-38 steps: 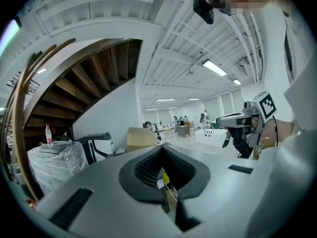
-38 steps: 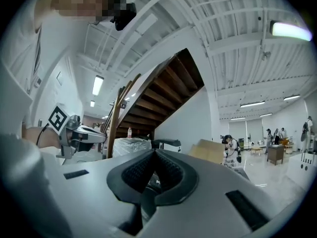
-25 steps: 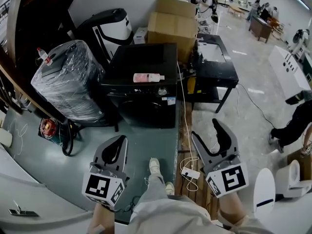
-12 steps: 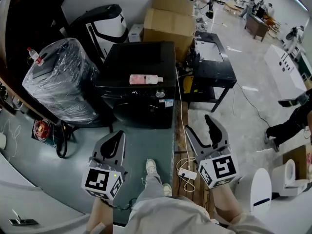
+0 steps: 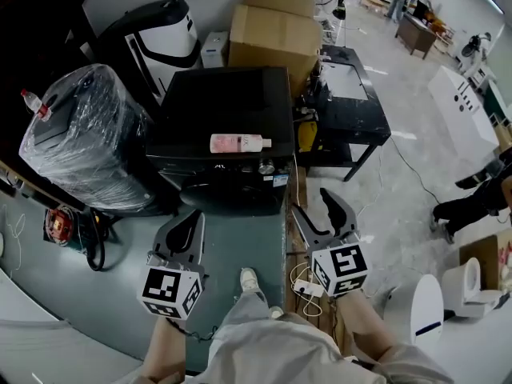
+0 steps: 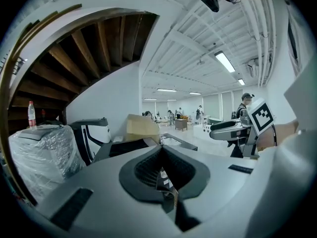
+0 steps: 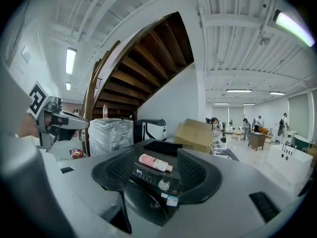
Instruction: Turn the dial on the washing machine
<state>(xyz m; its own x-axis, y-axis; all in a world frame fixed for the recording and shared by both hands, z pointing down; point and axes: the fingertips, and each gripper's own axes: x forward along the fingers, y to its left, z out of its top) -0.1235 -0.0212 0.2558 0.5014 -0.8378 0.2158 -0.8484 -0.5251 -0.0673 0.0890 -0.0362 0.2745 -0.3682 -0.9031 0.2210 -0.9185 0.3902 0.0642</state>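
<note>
The black front-loading washing machine (image 5: 220, 110) stands ahead of me, with its silver dial (image 5: 266, 167) at the right end of the control panel. A pink bottle (image 5: 240, 143) lies on its lid. My right gripper (image 5: 314, 206) is open and hangs in the air just right of the machine's front, short of the dial. Between its jaws the right gripper view shows the dial (image 7: 163, 185) and the bottle (image 7: 154, 162). My left gripper (image 5: 193, 217) is shut on nothing, below the machine's door. In its own view the left gripper (image 6: 161, 152) has its jaws meeting at the tip.
A plastic-wrapped bundle (image 5: 80, 138) and a white-and-black appliance (image 5: 156, 38) stand left of the machine. Cardboard boxes (image 5: 276, 22) are behind it, a black table (image 5: 348, 94) to its right. A power strip and cables (image 5: 308, 285) lie on the floor by my shoe (image 5: 249, 278).
I have come closer to the washing machine. The right gripper has moved left and forward toward the machine's front corner, still open. The left gripper has kept its place, shut.
</note>
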